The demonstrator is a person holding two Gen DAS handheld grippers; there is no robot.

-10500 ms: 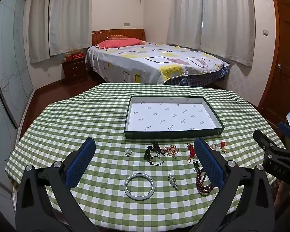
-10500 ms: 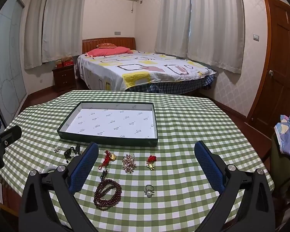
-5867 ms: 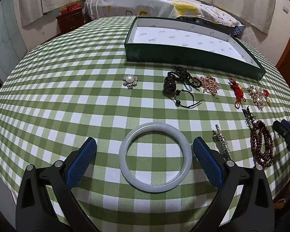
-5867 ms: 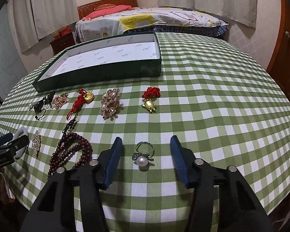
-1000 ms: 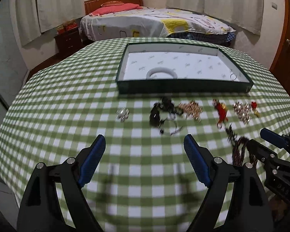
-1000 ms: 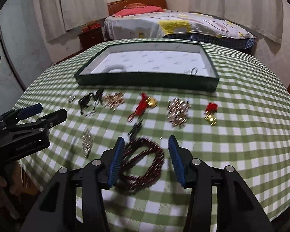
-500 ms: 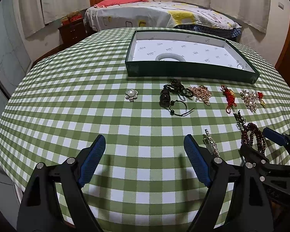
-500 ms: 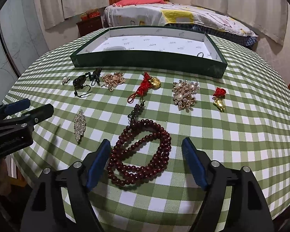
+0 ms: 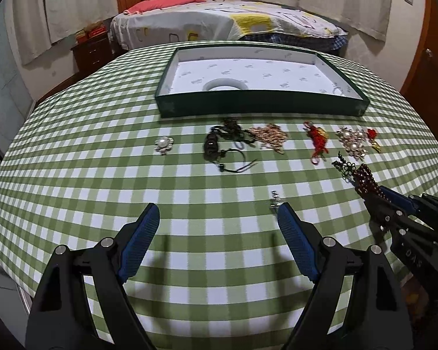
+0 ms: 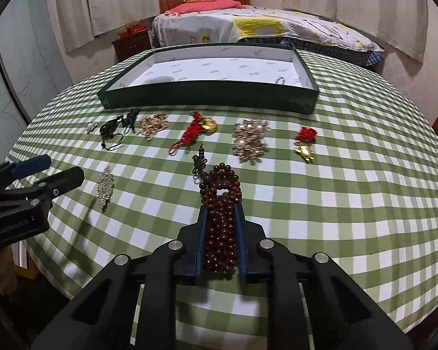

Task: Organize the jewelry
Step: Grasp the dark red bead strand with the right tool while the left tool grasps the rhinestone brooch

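Observation:
A dark red bead bracelet (image 10: pixel 222 186) lies bunched on the green checked cloth. My right gripper (image 10: pixel 221 208) is closing on it, and its blue pads press the strands from both sides. Seen in the left wrist view, that gripper (image 9: pixel 394 201) holds the beads (image 9: pixel 365 175) at the right. My left gripper (image 9: pixel 217 208) is open over bare cloth, with a silver brooch (image 9: pixel 274 201) just beyond its right fingertip. The green tray (image 9: pixel 260 106) holds a white bangle (image 9: pixel 226 85) and a ring (image 10: pixel 281 80).
In a row before the tray lie a pearl brooch (image 9: pixel 163 144), a black cord bracelet (image 9: pixel 216 145), a gold chain (image 9: pixel 270 137), a red knot charm (image 9: pixel 316 140), a pearl cluster (image 9: pixel 352 143) and a red-gold charm (image 10: pixel 305 143). The table's edge is close below both grippers.
The right jaws, wide open around the bead bracelet half a second ago, have closed on it and bunched its loops together. The left gripper has stayed open.

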